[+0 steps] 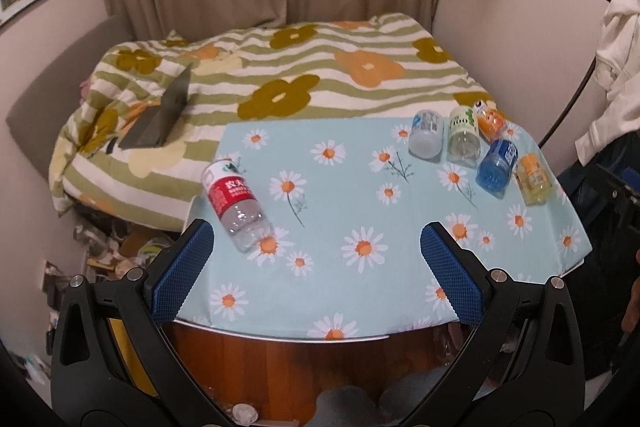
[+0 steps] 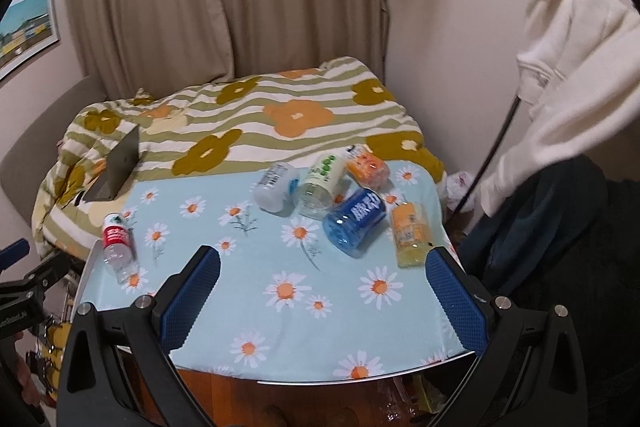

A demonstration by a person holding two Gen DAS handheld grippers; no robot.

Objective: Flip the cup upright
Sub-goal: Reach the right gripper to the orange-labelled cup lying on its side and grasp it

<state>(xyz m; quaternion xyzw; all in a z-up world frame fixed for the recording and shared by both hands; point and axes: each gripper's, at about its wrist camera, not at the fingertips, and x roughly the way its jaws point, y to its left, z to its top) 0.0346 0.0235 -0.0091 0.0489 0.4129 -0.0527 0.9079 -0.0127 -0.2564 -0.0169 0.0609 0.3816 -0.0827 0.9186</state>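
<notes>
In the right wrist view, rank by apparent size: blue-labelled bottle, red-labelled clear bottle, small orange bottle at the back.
1. Blue-labelled bottle
2. Red-labelled clear bottle, longer but slimmer, so nearly tied
3. Small orange bottle, farthest from the camera, so its true size is unsure

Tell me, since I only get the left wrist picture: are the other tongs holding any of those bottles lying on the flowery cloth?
Observer: No. The right tongs are open and empty, hovering over the near edge of the table.
Operator: Which bottle is nearest them?
Observer: The yellow bottle, lying on its side just beyond the right-hand finger. The blue bottle lies next to it.
</notes>
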